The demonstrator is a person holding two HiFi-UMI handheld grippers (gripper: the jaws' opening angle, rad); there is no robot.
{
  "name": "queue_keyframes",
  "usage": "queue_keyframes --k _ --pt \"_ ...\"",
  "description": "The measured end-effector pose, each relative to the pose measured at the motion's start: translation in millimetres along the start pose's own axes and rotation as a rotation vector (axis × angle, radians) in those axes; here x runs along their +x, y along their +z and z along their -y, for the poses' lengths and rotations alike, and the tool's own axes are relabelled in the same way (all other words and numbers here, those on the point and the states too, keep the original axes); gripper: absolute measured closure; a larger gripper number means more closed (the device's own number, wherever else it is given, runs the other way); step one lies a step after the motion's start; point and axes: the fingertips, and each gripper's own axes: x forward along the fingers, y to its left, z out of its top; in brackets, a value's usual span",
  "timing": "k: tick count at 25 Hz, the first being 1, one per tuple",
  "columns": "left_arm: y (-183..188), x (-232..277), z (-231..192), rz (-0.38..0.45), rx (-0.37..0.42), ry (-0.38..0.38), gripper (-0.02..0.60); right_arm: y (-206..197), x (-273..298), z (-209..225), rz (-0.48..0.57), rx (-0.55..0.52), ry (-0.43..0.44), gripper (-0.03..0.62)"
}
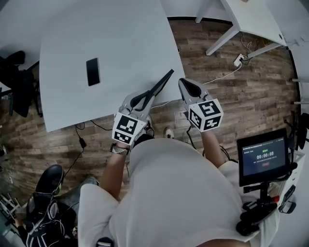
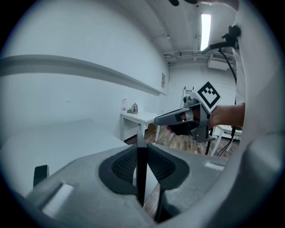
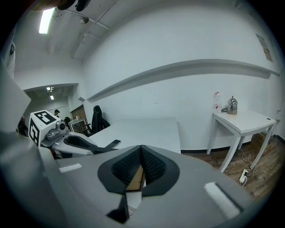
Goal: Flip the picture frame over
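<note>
The picture frame (image 1: 162,82) is a thin dark panel seen edge-on, held up in the air over the near right corner of the white table (image 1: 111,38). My left gripper (image 1: 148,95) is shut on its lower part. In the left gripper view the frame's dark edge (image 2: 141,178) stands upright between the pads. My right gripper (image 1: 183,83) hovers just right of the frame, apart from it, jaws shut with nothing in them. From the right gripper view (image 3: 141,149) the left gripper (image 3: 75,143) and the frame's tip (image 3: 113,144) show at the left.
A small dark flat rectangle (image 1: 92,71) lies on the table. A second white table (image 1: 256,14) stands at the far right. Cables and a power strip (image 1: 238,60) lie on the wooden floor. A screen on a stand (image 1: 264,157) is at the right, black chairs (image 1: 19,82) at the left.
</note>
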Motion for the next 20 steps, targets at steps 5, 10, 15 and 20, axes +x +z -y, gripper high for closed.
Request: queue_keyframes --k 5,10,15,20 --pt "0.6 -2.3 -9.9 0.023 -0.118 -0.034 0.508 2.7 1.2 -0.7 0.003 0.001 0.001 0.592" --pt "-47.7 1.0 -86.9 0.044 -0.292 -0.128 0.508 -19.6 76.4 -17.6 -0.046 0.011 -0.024 0.591" --pt "-52.9 -2.6 -95.7 0.061 -0.367 -0.147 0.509 -21.0 71.6 -20.1 -0.055 0.029 -0.027 0.591" --pt "-61.2 -8.3 -112.4 0.06 -0.438 -0.153 0.508 -25.1 70.2 -23.5 -0.073 0.026 -0.034 0.592"
